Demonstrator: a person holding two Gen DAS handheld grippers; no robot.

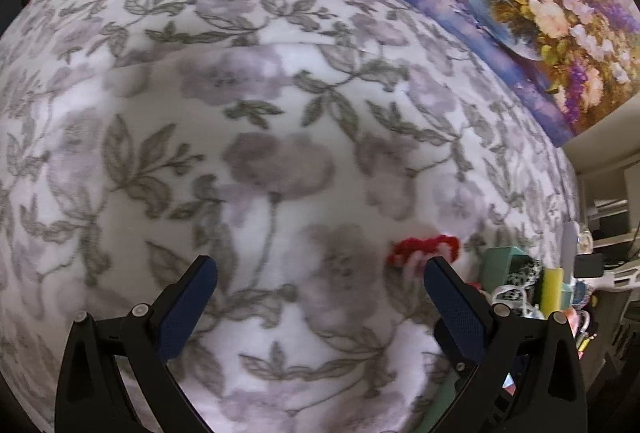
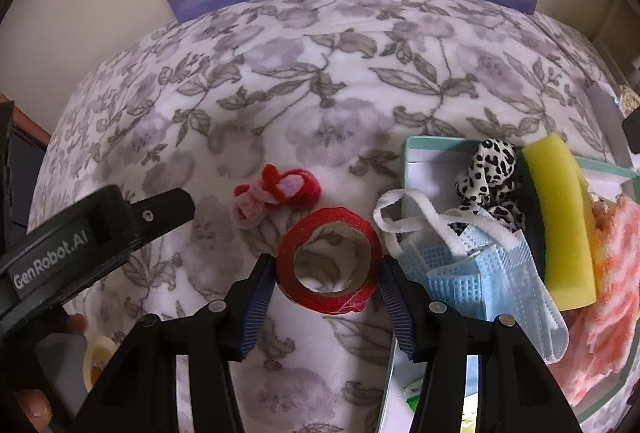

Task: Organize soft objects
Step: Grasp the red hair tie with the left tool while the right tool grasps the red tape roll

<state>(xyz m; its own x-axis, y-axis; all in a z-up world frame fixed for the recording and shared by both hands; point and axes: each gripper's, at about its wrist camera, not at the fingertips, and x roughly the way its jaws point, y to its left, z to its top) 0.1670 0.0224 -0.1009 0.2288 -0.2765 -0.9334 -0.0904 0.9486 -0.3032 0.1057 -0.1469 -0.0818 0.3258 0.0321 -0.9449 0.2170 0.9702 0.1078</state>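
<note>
Off to the left of the right gripper, the left gripper hangs with its blue-padded jaws spread wide over the white fleece blanket printed with grey and lilac flowers, nothing between them; its black body shows at the left edge of the right wrist view. Ahead and a little left of the right gripper lies a small red and pink knitted flower trinket, apart from everything else.

Directly between the right gripper's ribbed blue pads sits the red glittery roll of tape with a cardboard core. The jaws stand half closed around it, each pad at or just touching the roll's outer wall; whether they press yet I cannot tell. The roll lies nearly flat on the blanket, its open hole facing up toward the camera, so its axis runs roughly along the gripper's pointing line and it has no real long axis, being a ring. It looks light and fairly stiff across its width, so a pinch on opposite outer walls should hold; the glitter surface likely gives grip, though a loose tape end at the near edge may snag.

Right of the gripper stands a shallow mint-green box holding a pale blue face mask with white loops, a leopard-print fabric scrunchie, a yellow sponge block and an orange-pink knitted cloth.
</note>
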